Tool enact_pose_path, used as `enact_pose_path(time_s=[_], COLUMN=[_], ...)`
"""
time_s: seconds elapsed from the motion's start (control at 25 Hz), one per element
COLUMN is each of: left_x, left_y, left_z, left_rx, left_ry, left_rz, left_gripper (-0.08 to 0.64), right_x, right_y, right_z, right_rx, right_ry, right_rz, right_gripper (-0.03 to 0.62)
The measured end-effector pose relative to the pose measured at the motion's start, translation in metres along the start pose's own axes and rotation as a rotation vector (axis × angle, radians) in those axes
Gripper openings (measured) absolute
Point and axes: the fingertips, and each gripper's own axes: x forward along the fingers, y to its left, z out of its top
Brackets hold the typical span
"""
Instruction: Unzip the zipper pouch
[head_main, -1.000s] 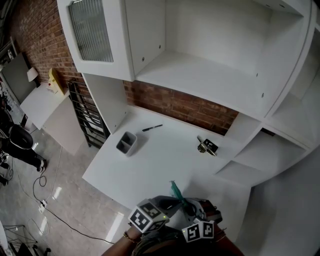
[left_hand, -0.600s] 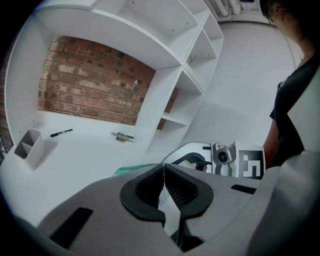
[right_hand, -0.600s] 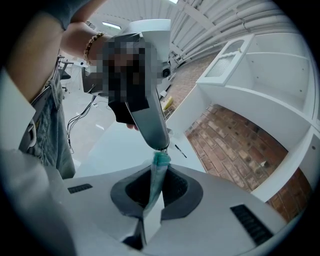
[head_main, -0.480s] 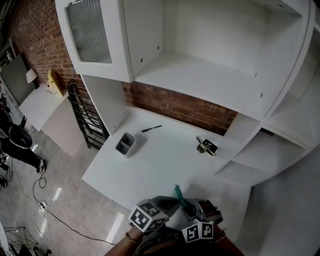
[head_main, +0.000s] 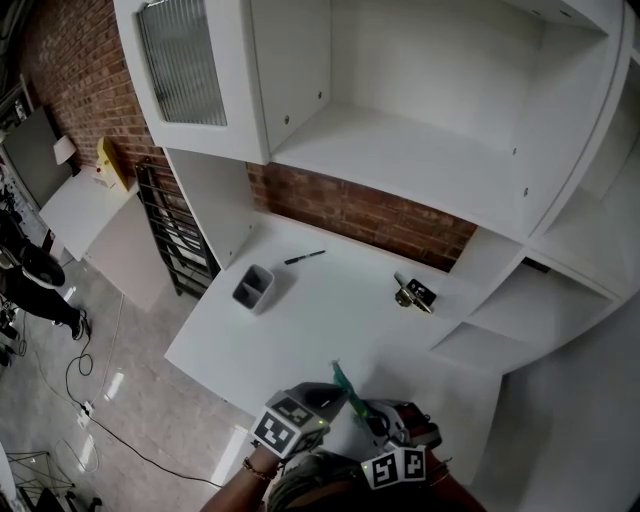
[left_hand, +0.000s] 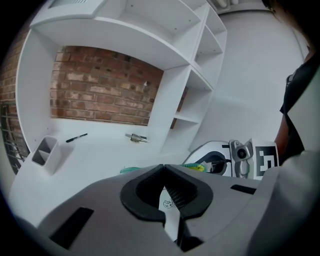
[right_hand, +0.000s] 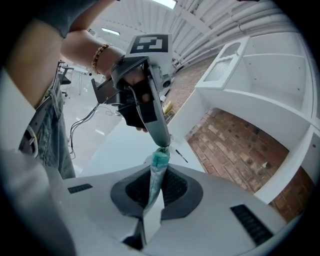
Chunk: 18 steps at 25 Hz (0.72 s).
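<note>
My right gripper (right_hand: 157, 172) is clamped tight on the zipper pouch (right_hand: 160, 159), low centre in its view. My left gripper (left_hand: 163, 168) is closed too, pinching the pouch's teal top end. In the head view both sit bottom centre, over the white desk (head_main: 330, 320); a grey cup (head_main: 253, 287) and a pen (head_main: 304, 257) lie further up.

Two handheld grippers are counted at the lower centre of the frame: one left gripper (left_hand: 163, 168) and one right gripper (right_hand: 158, 169). One teal zipper pouch (right_hand: 160, 161) is counted. Higher up, one black pen (head_main: 304, 257), one grey holder (head_main: 253, 287) and one small metal object (head_main: 414, 294) are counted.
</note>
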Motion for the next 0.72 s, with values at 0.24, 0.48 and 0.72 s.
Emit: enact_pose_path(time_s=[0.24, 0.48, 0.72], left_x=[-0.001, -0.001, -0.004], left_y=[0.0, 0.006, 0.01], left_z=[0.001, -0.005, -0.001], left_rx=[-0.02, -0.025, -0.032], left_ry=[-0.013, -0.003, -0.028], left_rz=[-0.011, 0.006, 0.012], left_gripper=[0.003, 0.003, 0.003], right_x=[-0.001, 0.0, 0.0], right_y=[-0.002, -0.001, -0.003], right_z=[-0.001, -0.001, 0.0], right_rx=[0.012, 0.012, 0.062], right_ry=[0.001, 0.003, -0.016], right_rz=[-0.006, -0.01, 0.009], right_gripper=[0.005, 0.005, 0.005])
